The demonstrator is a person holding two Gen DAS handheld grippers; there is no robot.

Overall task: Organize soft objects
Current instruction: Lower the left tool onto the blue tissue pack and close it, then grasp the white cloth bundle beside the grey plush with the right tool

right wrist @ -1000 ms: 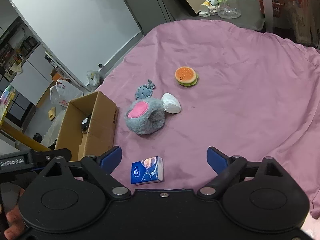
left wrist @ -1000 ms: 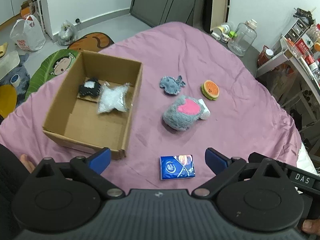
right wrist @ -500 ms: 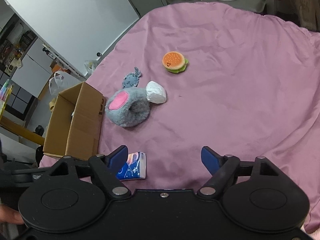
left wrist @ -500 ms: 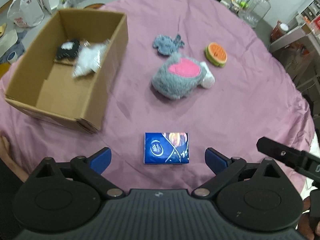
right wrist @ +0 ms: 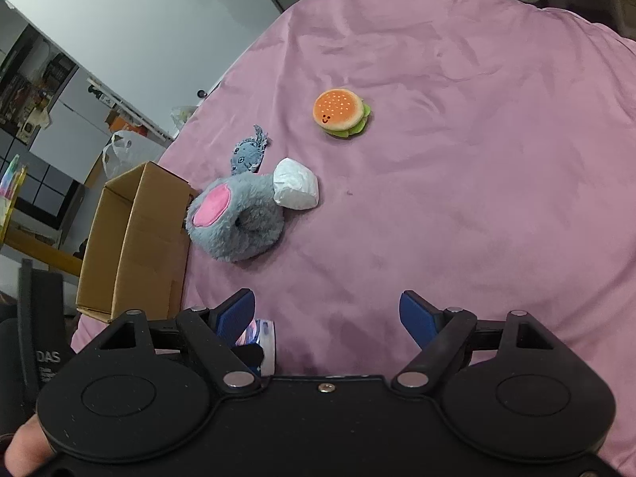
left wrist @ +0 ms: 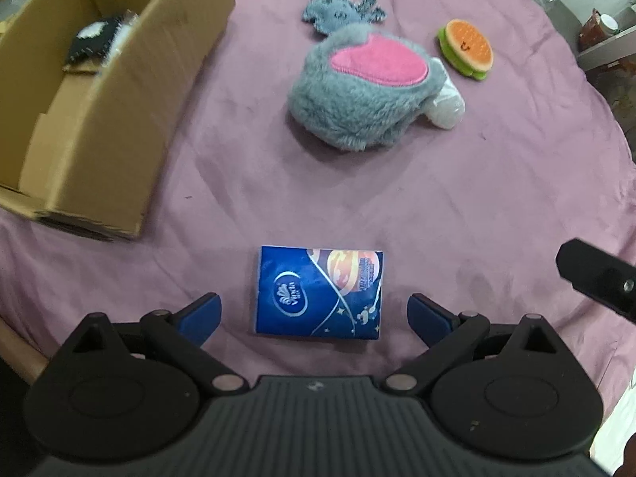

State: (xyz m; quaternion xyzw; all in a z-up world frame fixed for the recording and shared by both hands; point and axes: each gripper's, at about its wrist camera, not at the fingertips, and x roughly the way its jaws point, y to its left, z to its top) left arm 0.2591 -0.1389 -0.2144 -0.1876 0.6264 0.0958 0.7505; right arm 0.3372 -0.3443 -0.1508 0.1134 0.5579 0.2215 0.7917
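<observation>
A blue tissue pack (left wrist: pixel 319 291) lies flat on the purple cloth, between the open jaws of my left gripper (left wrist: pixel 314 314), which hangs just above it. Its edge shows in the right wrist view (right wrist: pixel 265 338). Beyond it lie a grey plush with a pink patch (left wrist: pixel 363 87) (right wrist: pixel 238 218), a white crumpled wad (left wrist: pixel 445 105) (right wrist: pixel 296 189), a small blue-grey plush (left wrist: pixel 342 10) (right wrist: pixel 248 153) and a burger toy (left wrist: pixel 467 47) (right wrist: pixel 342 113). My right gripper (right wrist: pixel 328 314) is open and empty over bare cloth.
An open cardboard box (left wrist: pixel 131 91) (right wrist: pixel 135 238) stands at the left with a black-and-white soft item (left wrist: pixel 93 41) inside. Part of the right gripper's body (left wrist: pixel 596 278) shows at the right edge. Floor clutter and bags lie beyond the table edge.
My left gripper has moved forward and down, so the tissue pack now lies between its jaws. My right gripper has shifted right and forward; the pack slid behind its left finger.
</observation>
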